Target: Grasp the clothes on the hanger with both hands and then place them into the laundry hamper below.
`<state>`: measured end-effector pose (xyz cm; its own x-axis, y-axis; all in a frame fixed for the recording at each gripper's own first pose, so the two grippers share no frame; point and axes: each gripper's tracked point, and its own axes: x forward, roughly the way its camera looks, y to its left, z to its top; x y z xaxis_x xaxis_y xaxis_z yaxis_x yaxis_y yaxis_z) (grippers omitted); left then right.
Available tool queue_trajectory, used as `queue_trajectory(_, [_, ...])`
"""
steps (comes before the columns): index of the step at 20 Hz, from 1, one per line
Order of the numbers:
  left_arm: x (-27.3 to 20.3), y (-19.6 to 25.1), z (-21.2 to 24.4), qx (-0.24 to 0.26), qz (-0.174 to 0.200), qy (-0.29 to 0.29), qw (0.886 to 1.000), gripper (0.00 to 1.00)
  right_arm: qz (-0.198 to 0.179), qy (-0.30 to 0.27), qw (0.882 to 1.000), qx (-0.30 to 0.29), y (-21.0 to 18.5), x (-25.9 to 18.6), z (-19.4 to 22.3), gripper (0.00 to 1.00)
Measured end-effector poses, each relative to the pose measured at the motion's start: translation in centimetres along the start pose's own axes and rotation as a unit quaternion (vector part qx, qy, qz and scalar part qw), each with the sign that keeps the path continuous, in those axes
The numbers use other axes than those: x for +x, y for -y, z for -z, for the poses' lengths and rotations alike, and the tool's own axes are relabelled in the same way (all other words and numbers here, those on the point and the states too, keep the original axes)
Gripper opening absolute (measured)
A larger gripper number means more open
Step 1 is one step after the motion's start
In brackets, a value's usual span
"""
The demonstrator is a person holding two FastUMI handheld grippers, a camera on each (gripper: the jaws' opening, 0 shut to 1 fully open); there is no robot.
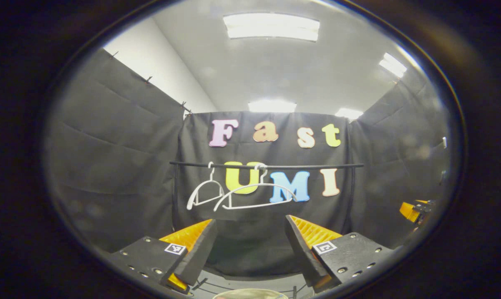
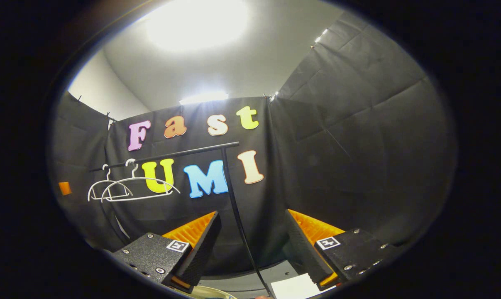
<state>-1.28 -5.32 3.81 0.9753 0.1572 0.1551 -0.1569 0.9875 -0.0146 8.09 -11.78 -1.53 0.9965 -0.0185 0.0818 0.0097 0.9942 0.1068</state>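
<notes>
Left gripper view: hamper rim (image 1: 250, 293) at bottom btwn open left claw (image 1: 250, 245) fingers.

Ceiling lights (image 1: 271, 27): long bright panels, glowing overhead.
Ceiling (image 1: 300, 70): plain, pale.
White wall (image 1: 150, 66): rises above the black cloth at left.
White sheet (image 2: 296, 287): lies flat, low in the right gripper view.

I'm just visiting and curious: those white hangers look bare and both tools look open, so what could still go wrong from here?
Two things, probably. The two white hangers hang loosely on the black rail, close together, so a stray nudge might knock one off. Also the left tool and right tool are open and hold nothing; no clothes are visible, so whether they reached the hamper can't be confirmed.
</notes>
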Motion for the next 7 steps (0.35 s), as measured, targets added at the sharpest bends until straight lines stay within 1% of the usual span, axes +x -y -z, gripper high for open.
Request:
queue_trajectory(1, [0.2,-0.4,0.2,-0.003,-0.001,-0.001,1.000,0.93,0.002,0.002,1.000,-0.006,-0.1,-0.1,-0.1,0.95])
queue_trajectory(3, [0.4,-1.0,0.7,-0.014,0.004,-0.006,1.000,0.94,0.005,0.001,1.000,-0.018,-0.7,-0.3,-0.1,0.95])
queue_trajectory(6, [0.6,-2.8,1.5,-0.016,0.007,-0.007,1.000,0.94,-0.010,-0.003,0.999,-0.032,-4.5,-0.4,1.0,0.95])
queue_trajectory(7, [1.2,-3.5,1.8,-0.016,0.005,-0.008,1.000,0.94,-0.017,-0.006,0.999,-0.038,-5.2,-0.5,1.4,0.95])
